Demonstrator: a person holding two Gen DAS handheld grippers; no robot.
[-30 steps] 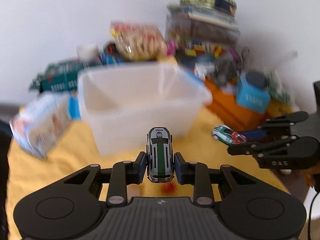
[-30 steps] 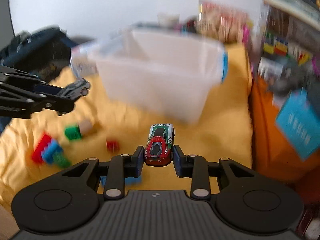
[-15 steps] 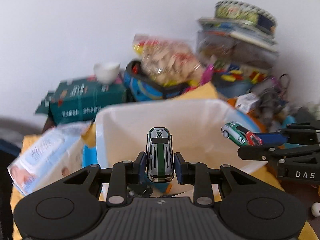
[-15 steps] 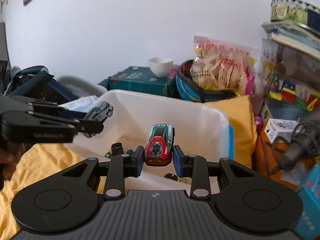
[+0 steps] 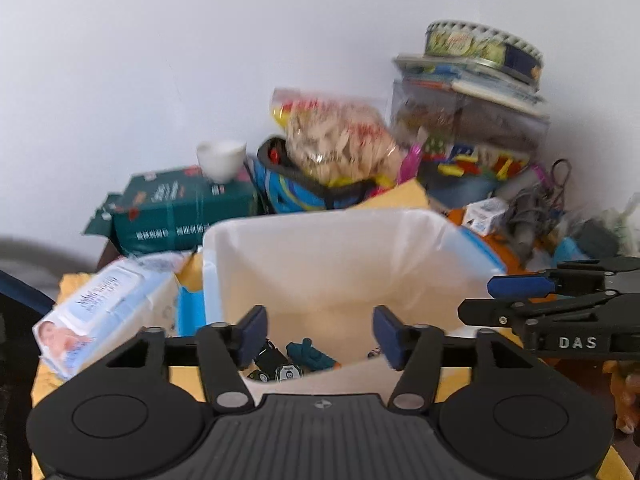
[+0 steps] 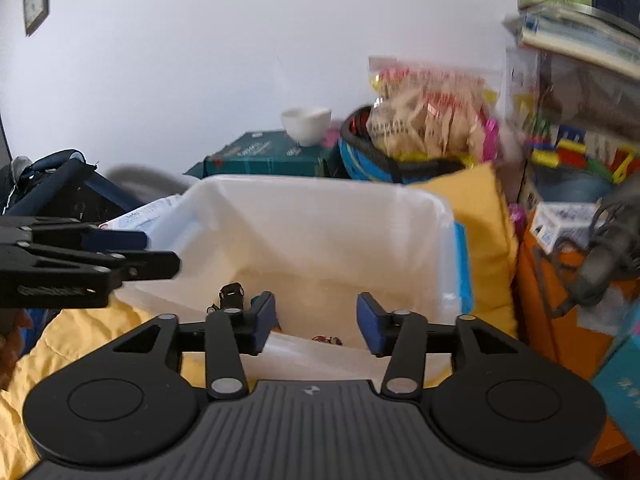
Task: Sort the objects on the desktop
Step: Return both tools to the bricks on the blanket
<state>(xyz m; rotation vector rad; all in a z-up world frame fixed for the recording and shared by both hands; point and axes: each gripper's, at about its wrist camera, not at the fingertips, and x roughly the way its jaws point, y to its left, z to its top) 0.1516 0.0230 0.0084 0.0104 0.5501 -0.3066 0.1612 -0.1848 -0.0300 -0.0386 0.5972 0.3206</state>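
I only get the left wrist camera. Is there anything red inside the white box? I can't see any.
Observer: Yes. The right wrist view shows a small red toy lying on the floor of the white bin, just past its near wall.
Operator: Is my other grabber holding something?
Observer: No. The right gripper has its jaws wide apart, with nothing between them.
Operator: My wall looks blank. Is anything on it?
Observer: A small dark picture frame hangs high up at the far left of the right wrist view.
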